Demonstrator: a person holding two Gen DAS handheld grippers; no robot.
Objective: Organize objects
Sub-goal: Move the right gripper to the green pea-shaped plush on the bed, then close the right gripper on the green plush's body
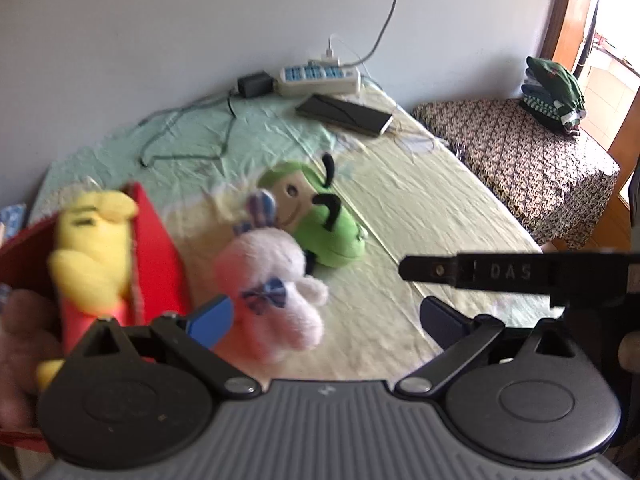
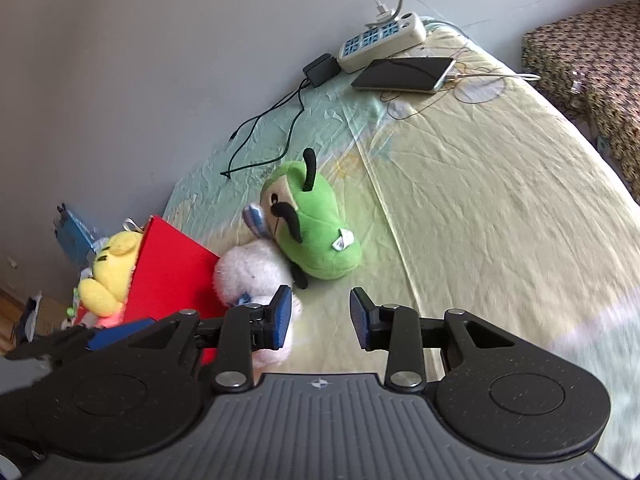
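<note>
Beside the red box [image 2: 172, 268], at the near edge of a bed [image 2: 500, 208] with a pale yellow-green sheet, two hand-held grippers hover over soft toys waiting to be tidied. A yellow toy [image 2: 110, 276] already sits inside the red box, head above the rim, which suggests the box is the collecting place. Just to the right of the box lies a white rabbit toy [image 1: 276, 280] with a blue checked bow, pressed against a green toy [image 2: 312, 224] with black feelers lying farther from the box. The left gripper [image 1: 326, 320] is spread wide and empty, its left finger near the rabbit. The right gripper [image 2: 320, 320] stands partly open, nothing between its blue pads, its left pad just in front of the rabbit, probably the next pick. Far beyond the box, by the wall, lie a power strip [image 2: 380, 42] and a phone [image 2: 404, 74].
</note>
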